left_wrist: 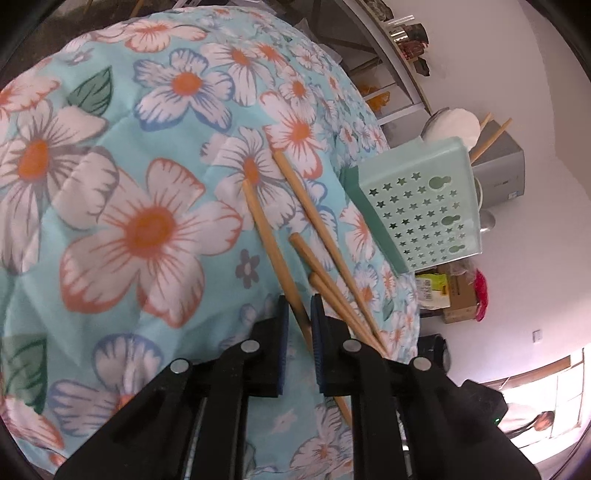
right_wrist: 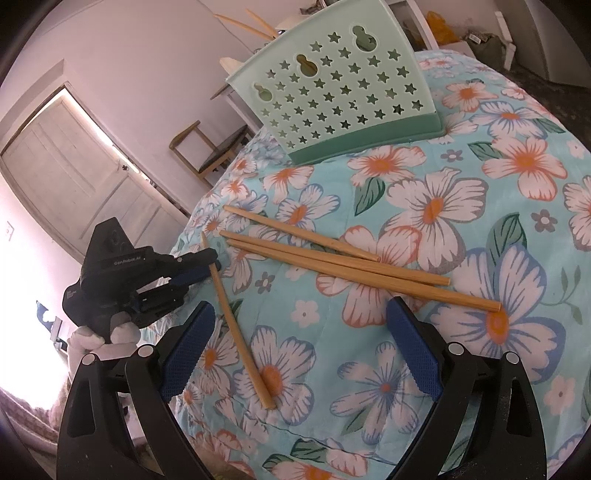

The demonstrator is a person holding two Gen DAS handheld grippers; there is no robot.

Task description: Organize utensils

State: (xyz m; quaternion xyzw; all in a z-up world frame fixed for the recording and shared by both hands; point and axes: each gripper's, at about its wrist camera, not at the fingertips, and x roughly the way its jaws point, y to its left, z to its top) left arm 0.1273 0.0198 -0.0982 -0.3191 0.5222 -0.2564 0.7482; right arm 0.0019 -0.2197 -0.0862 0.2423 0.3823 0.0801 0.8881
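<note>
Four wooden chopsticks lie on the floral tablecloth (right_wrist: 424, 206). My left gripper (left_wrist: 300, 306) is shut on one chopstick (left_wrist: 266, 229), which runs between its blue pads. From the right wrist view the left gripper (right_wrist: 213, 263) pinches that chopstick (right_wrist: 240, 325) near its thin end at the table's left edge. Three other chopsticks (right_wrist: 332, 258) lie loose across the cloth, also to the right of my left fingers (left_wrist: 325, 243). My right gripper (right_wrist: 303, 343) stands open above the cloth, holding nothing. A mint-green star-pierced utensil holder (right_wrist: 343, 92) stands at the far edge with chopsticks (right_wrist: 255, 26) sticking out of it.
The holder (left_wrist: 421, 206) sits at the table's right edge in the left wrist view. Beyond the table are a wooden chair (right_wrist: 210, 147), a white door (right_wrist: 74, 173), a cardboard box (left_wrist: 458, 295) and a grey appliance (left_wrist: 502, 173). A person (left_wrist: 543, 421) is far off.
</note>
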